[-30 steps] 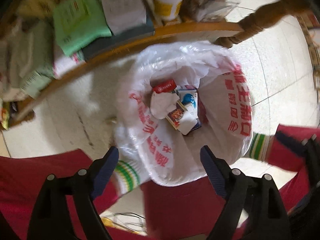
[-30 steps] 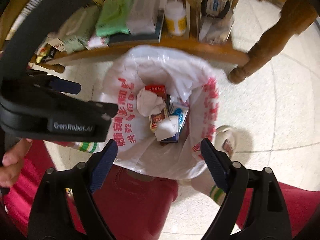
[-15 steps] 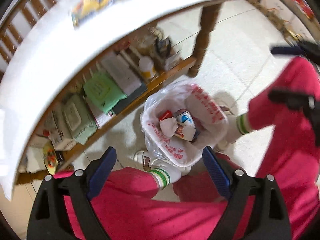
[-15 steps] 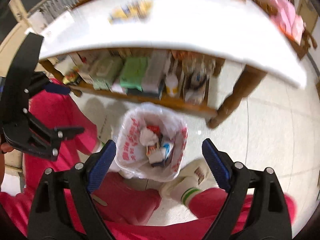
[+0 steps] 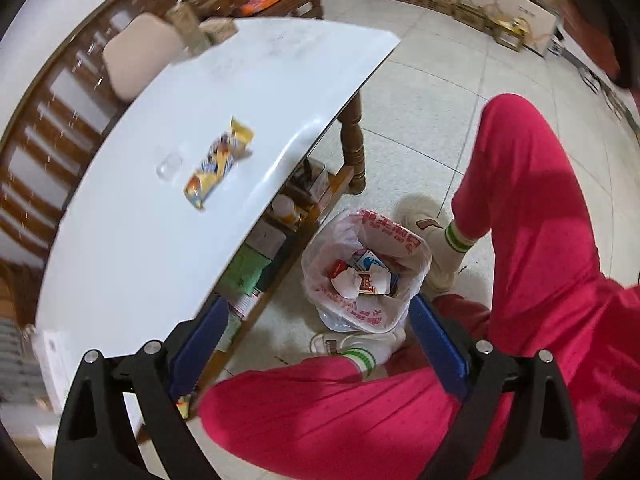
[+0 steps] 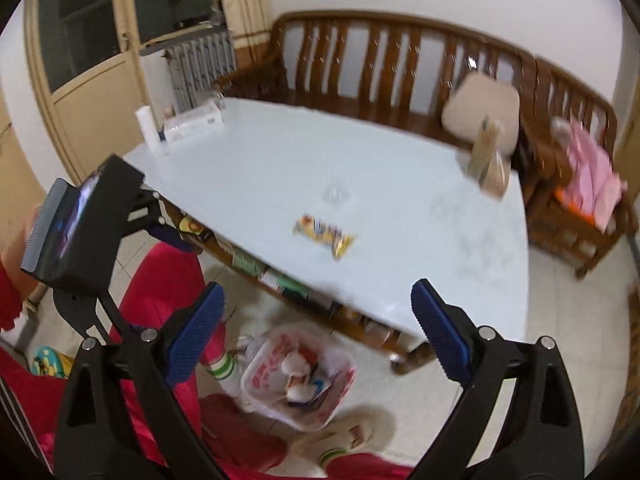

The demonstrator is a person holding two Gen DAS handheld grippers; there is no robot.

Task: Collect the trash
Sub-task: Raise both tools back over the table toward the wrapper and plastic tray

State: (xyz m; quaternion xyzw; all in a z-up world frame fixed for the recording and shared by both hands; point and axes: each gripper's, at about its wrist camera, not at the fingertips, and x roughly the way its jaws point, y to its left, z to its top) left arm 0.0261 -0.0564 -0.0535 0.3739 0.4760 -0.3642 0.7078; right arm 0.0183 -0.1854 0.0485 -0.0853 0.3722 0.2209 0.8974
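Note:
A yellow snack wrapper (image 5: 218, 164) lies on the white table (image 5: 132, 248), with a small clear plastic piece (image 5: 169, 165) beside it. Both show in the right wrist view, the wrapper (image 6: 324, 236) and the clear piece (image 6: 335, 194). A bin lined with a white bag with red print (image 5: 366, 276) stands on the floor by the table, holding boxes and crumpled paper; it also shows in the right wrist view (image 6: 298, 376). My left gripper (image 5: 318, 346) is open and empty above the person's red-trousered legs. My right gripper (image 6: 316, 334) is open and empty above the table's near edge.
A wooden bench (image 6: 400, 64) with a beige cushion (image 6: 480, 112) stands behind the table. A paper bag (image 6: 490, 156), a white box (image 6: 192, 122) and a roll (image 6: 146, 128) sit at the table's far edges. A cluttered shelf (image 5: 260, 260) runs under the table.
Both grippers have risen and tilted up from just over the bin, so the table top and the wrapper have come into view. Both stay open and empty.

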